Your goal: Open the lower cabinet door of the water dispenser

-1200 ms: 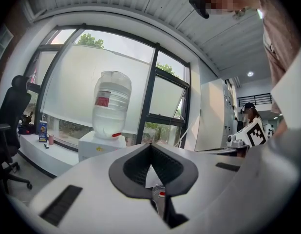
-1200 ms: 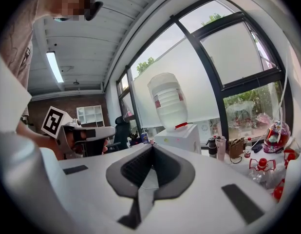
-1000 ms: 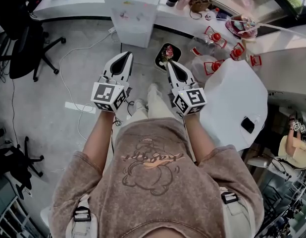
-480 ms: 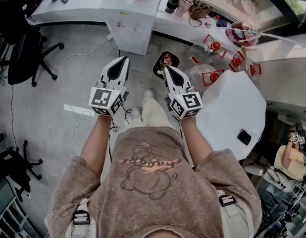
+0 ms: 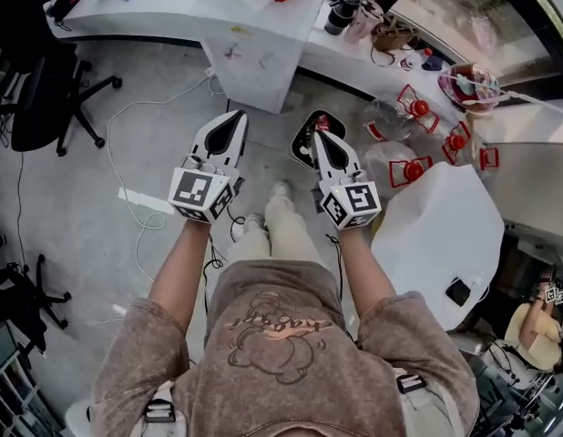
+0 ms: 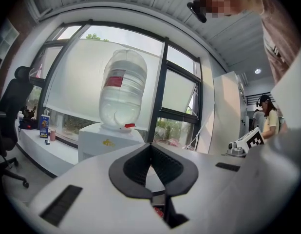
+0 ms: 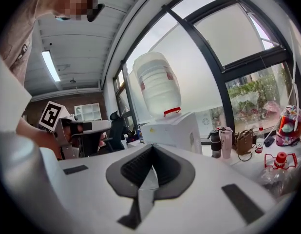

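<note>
Fingers (image 6: 133, 167) of the left gripper (image 5: 234, 116) are pressed together at the tips with nothing between them. The right gripper (image 5: 320, 135) matches: its fingers (image 7: 133, 167) meet, empty. Both point toward twelve o'clock, side by side and apart.

Well ahead of them at twelve o'clock stands the water dispenser (image 5: 256, 62), a white box backed against the white counter (image 5: 154, 12). Its front is plain white with a small yellow mark, and no door seam can be made out. An upturned clear bottle (image 6: 122, 89) with a red label sits on top.
</note>
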